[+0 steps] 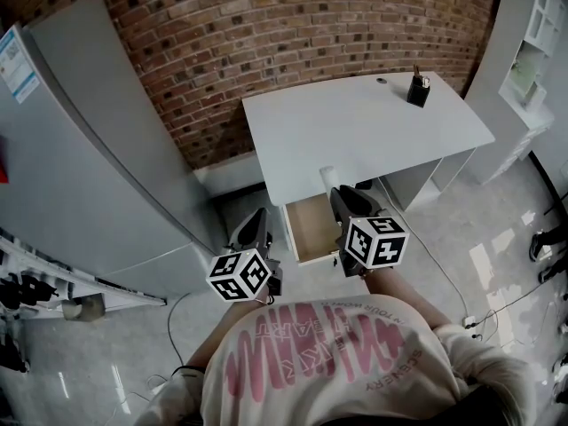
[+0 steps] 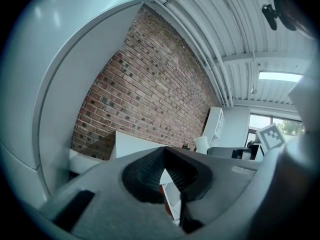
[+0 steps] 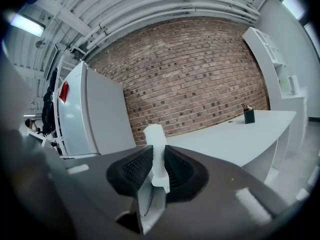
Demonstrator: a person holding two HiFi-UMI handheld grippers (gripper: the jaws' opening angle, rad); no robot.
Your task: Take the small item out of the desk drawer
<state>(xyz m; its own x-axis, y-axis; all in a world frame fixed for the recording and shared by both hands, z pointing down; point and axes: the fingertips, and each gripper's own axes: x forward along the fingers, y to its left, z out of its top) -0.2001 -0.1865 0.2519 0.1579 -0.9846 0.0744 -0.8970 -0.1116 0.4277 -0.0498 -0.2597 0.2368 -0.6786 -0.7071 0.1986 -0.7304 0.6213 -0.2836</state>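
The right gripper is clamped on the small item: a smooth white piece, rounded on top and squared off into a block lower down, standing upright between the black ribbed pads, which press on it from both sides. From the head view the item sits clear of the drawer, up against the front edge of the desk. The drawer hangs open below, a shallow box with a pale wood-toned floor and a white front.

The left gripper hangs off to the side of the drawer, its jaws together at the tips with nothing between them.

The desk top is plain matte white, with a small black pen holder upright near its far corner. Rough red brick wall runs behind it. A tall smooth grey fridge crowds the left, a white shelf unit stands on the right, and a thin cable trails across the glossy pale floor.
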